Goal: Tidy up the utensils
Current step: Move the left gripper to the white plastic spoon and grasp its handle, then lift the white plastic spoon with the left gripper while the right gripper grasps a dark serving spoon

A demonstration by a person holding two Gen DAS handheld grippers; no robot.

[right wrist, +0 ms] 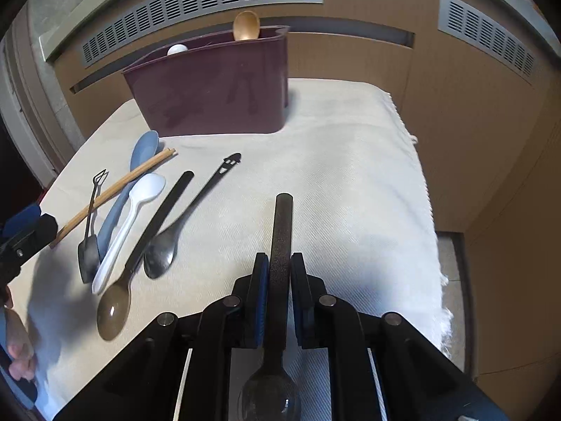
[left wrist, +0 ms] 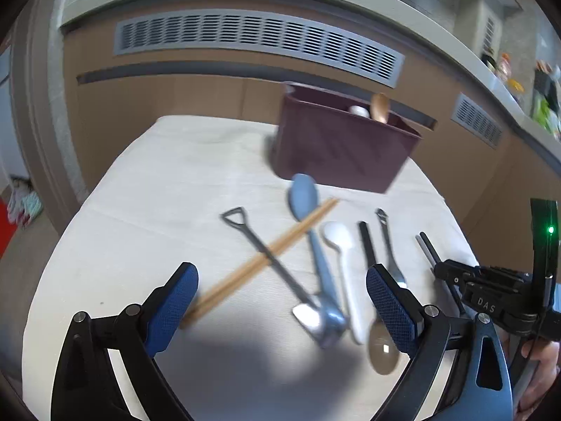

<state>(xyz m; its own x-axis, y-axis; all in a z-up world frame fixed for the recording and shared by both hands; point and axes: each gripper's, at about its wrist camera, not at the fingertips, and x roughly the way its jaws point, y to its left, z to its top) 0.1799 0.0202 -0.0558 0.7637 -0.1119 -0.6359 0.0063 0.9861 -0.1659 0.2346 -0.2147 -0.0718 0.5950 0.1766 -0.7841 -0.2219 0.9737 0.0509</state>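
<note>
While the right gripper pinches a dark-handled spoon between its pads, the spoon's long axis runs straight up the right wrist frame: handle end toward centre frame, bowl at the bottom edge under the gripper body.

Surface: white woven cloth over a table, fringe along the right side. Behind it, brown panelled wall with grey slotted vents.

Maroon utensil caddy stands upright at upper centre, on the cloth's far end; a wooden spoon and a white spoon stick out of it.

Loose utensils lie left of centre: wooden chopsticks slanting lower left to upper right, crossing a blue spoon and a small black shovel-handled spoon; then a white plastic spoon, a brown spoon with black handle, and a dark metal spoon, all roughly parallel, handles toward the caddy.

Left gripper hangs above those utensils with fingers spread wide, nothing between the blue pads.
</note>
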